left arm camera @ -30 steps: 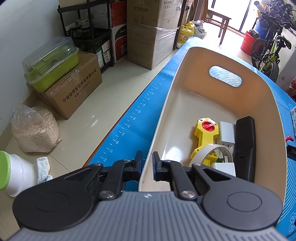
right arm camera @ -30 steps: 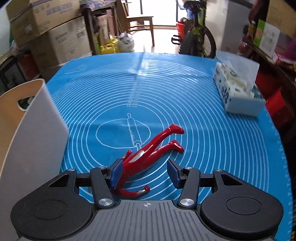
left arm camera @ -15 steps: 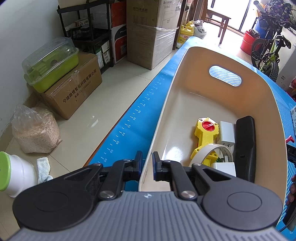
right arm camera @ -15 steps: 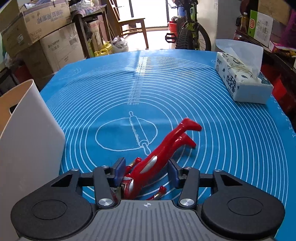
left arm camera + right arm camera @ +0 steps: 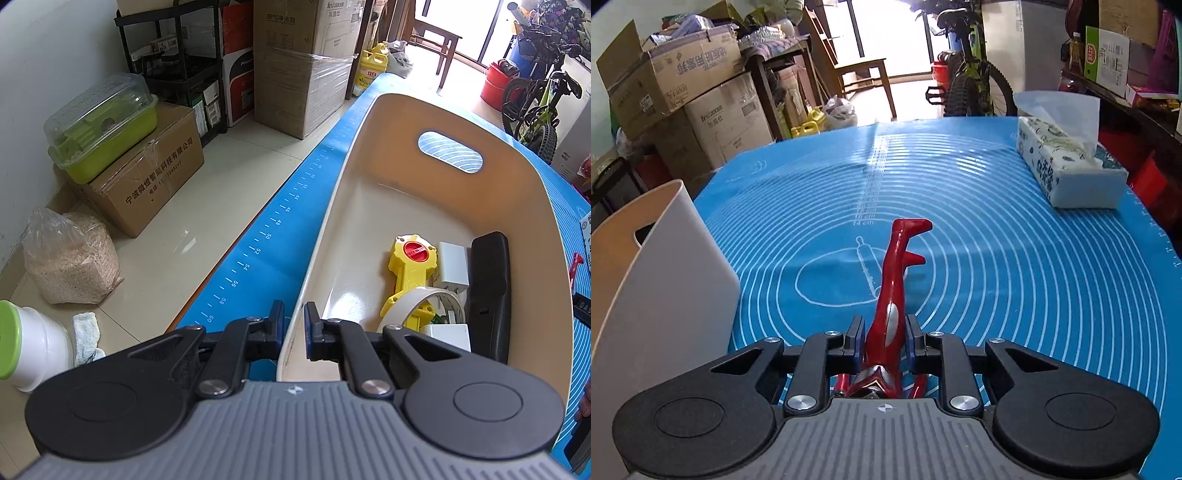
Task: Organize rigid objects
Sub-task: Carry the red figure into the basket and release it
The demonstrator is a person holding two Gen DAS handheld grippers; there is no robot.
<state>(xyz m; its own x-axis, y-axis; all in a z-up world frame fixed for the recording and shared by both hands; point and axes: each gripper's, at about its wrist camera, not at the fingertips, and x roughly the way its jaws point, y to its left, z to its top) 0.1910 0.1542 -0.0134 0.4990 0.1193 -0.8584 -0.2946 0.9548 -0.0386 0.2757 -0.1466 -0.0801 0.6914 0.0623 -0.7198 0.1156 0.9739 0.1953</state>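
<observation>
Right gripper [image 5: 884, 345] with jaws that have just been closing on the red figure [image 5: 892, 295], pads now against its torso, head toward the camera and legs sticking out ahead over the blue mat [image 5: 1015, 295]; the hold looks narrow and sits near 1 end of a long, glossy body, so the likely fault is the figure pivoting or slipping between the pads once lifted, legs swinging down; a second risk, judged from the layout, is the protruding legs catching the rim of the bin [image 5: 657, 266] at left during transfer; left gripper [image 5: 293, 325] pinched on the near wall of the bin [image 5: 369, 184], 1 finger outside and 1 inside, angled steeply down, apparently steadying it; if that pinch loosened, a knock could shift the bin on the mat; inside lie a yellow toy [image 5: 412, 271], tape roll [image 5: 417, 308], white adapters [image 5: 452, 267] and a black case [image 5: 489, 291]; right gripper tilted forward and down, figure roughly in line with its fingers
</observation>
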